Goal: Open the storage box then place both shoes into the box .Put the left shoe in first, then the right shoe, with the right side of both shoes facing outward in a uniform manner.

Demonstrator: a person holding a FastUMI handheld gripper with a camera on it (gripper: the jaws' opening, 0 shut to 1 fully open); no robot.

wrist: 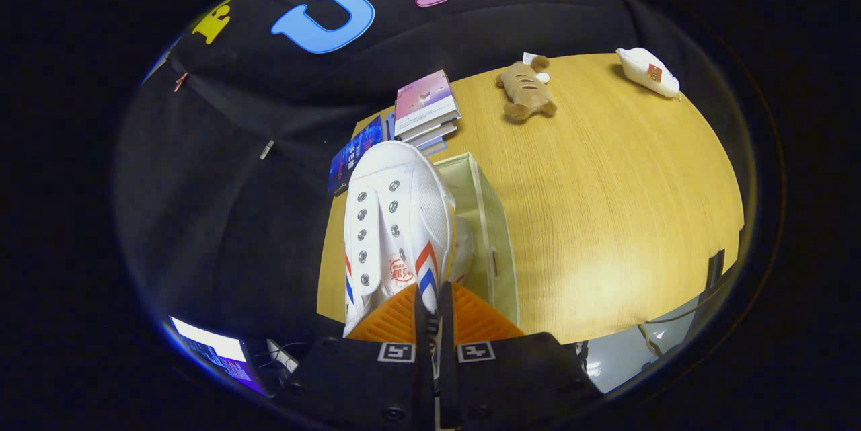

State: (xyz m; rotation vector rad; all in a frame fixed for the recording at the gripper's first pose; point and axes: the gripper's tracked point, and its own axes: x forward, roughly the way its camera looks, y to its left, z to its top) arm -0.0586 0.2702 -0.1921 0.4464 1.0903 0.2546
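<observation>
A white canvas shoe (393, 216) with metal eyelets and red and blue stripes hangs in the air, toe pointing away from me. My gripper (434, 313) is shut on the shoe's heel-end collar, fingers nearly together with the fabric pinched between them. Below and just right of the shoe stands the open pale storage box (494, 216) on the wooden table (605, 202). Inside the box, part of a second white shoe (463, 249) shows beside the held one. The held shoe hides most of the box's inside.
A stack of books (427, 108) lies beyond the box, with a dark blue book (351, 161) at the table's edge. A brown plush toy (528, 91) and a white pouch (649, 71) lie farther off. A lit screen (215, 350) and cables sit below the table.
</observation>
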